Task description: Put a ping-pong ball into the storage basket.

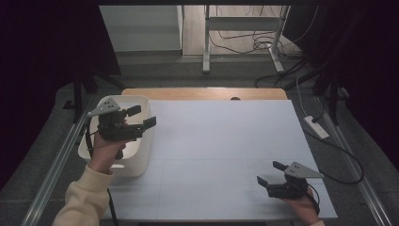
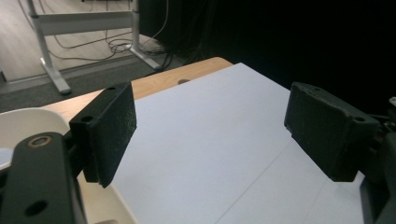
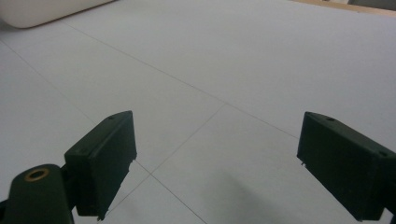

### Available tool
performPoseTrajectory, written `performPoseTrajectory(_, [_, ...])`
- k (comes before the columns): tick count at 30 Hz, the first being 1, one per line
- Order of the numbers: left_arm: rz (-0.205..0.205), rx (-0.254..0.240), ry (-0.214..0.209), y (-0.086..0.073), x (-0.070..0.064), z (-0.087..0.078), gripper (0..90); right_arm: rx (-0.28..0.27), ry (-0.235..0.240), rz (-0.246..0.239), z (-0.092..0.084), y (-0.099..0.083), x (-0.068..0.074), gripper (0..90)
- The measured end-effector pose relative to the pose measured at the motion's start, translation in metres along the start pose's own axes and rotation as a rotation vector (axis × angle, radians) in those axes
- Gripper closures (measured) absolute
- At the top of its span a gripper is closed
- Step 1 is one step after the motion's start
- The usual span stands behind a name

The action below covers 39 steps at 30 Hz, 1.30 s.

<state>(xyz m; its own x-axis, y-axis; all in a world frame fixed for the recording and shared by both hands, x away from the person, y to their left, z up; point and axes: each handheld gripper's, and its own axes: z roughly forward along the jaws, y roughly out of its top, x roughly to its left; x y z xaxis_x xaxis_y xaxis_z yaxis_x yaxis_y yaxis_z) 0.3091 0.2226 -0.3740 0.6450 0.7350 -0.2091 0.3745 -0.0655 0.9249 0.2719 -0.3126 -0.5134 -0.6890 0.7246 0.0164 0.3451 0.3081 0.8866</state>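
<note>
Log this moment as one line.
left tool: open, empty, over white bin | right tool: open, empty, above table

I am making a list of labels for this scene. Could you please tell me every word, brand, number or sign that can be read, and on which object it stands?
None: no readable text in these pictures.
White bin: plain, no label.
White table sheet: thin lines, no writing.
Left gripper and right gripper: plain black jaws and grey plates, no marking that can be made out.
</note>
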Motion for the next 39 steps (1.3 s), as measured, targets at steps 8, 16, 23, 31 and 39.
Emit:
performPoseTrajectory(8, [0.023, -0.004, -0.054, -0.003, -0.016, -0.001, 18.2, 0.0, -0.001, -0.002, 0.0, 0.0, 0.0, 11.6])
performPoseTrajectory(16, [0.043, 0.0, -0.091, -0.008, -0.031, 0.0, 18.3, -0.003, -0.003, -0.001, -0.001, 0.0, 0.0, 11.6])
performPoseTrajectory(23, [0.057, 0.0, -0.114, -0.014, -0.041, -0.001, 18.3, -0.004, -0.002, -0.001, -0.001, 0.0, 0.0, 11.6])
performPoseTrajectory(31, [0.081, 0.018, -0.14, -0.029, -0.054, 0.004, 18.4, -0.004, -0.003, 0.0, -0.001, 0.001, 0.0, 11.6])
performPoseTrajectory(39, [0.119, 0.025, -0.155, -0.048, -0.067, 0.005, 18.8, -0.003, -0.003, -0.002, -0.001, 0.001, 0.0, 11.6])
